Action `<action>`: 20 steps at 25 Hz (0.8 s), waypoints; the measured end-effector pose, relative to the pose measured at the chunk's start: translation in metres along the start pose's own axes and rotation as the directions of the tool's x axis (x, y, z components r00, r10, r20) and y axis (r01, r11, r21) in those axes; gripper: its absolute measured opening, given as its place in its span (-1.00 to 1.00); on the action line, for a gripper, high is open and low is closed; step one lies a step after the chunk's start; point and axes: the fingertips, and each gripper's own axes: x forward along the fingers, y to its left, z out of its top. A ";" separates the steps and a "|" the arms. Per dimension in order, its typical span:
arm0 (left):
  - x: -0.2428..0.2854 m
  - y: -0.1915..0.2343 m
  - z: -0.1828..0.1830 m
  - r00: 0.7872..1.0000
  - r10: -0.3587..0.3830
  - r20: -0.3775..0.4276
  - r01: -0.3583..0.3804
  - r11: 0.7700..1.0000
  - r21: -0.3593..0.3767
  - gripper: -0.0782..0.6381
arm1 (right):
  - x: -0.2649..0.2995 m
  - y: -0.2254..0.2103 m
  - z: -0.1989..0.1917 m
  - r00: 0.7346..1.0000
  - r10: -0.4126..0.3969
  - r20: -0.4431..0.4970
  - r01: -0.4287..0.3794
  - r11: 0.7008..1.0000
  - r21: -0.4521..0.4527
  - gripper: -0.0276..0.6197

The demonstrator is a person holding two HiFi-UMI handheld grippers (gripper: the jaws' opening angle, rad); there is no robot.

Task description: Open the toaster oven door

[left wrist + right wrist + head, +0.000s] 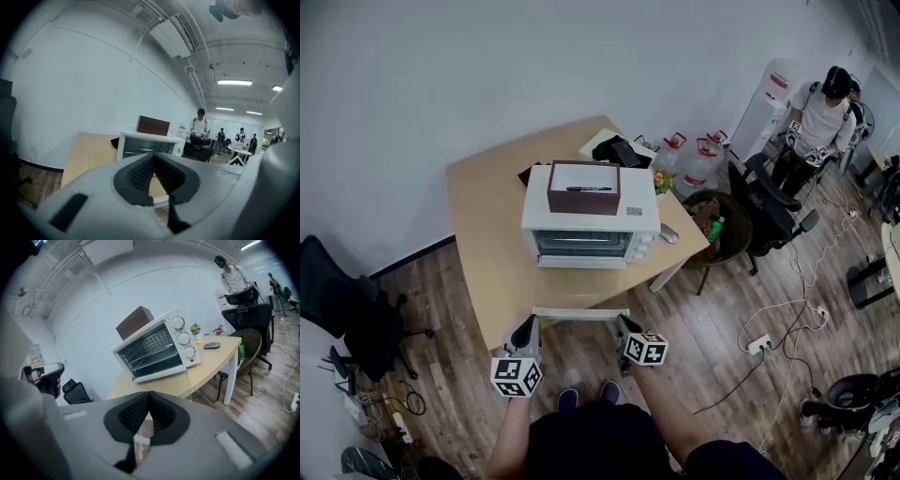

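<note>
The toaster oven sits in the middle of the table, its glass door closed and facing you, with the knobs at the door's right. Both of your tools hang well short of the oven, off its front: the left gripper and right gripper each have their jaws pressed together with nothing between them. Expect a stiff metal frame around breakable glass, probably hinged low, so take it by the top edge of the door and pull gently. The oven looks light enough to slide. A brown box rests on the oven's top and could shift. The handle itself is hard to make out, and the hinge is not visible.
</note>
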 end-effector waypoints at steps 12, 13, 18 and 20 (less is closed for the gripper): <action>0.003 -0.003 0.005 1.000 -0.029 0.002 0.028 0.998 0.053 -0.79 | -0.028 0.021 0.035 0.989 -0.004 0.148 0.024 0.991 -0.135 -0.89; 0.002 -0.003 0.004 1.000 -0.029 0.000 0.029 0.998 0.051 -0.79 | -0.031 0.022 0.036 0.988 -0.003 0.155 0.025 0.990 -0.138 -0.89; 0.003 -0.002 0.003 1.000 -0.028 -0.006 0.028 0.998 0.063 -0.79 | -0.050 0.030 0.055 0.975 -0.024 0.220 0.066 0.980 -0.189 -0.89; 0.004 -0.002 0.003 1.000 -0.027 -0.011 0.028 0.995 0.095 -0.79 | -0.057 0.033 0.063 0.966 -0.036 0.258 0.096 0.969 -0.226 -0.89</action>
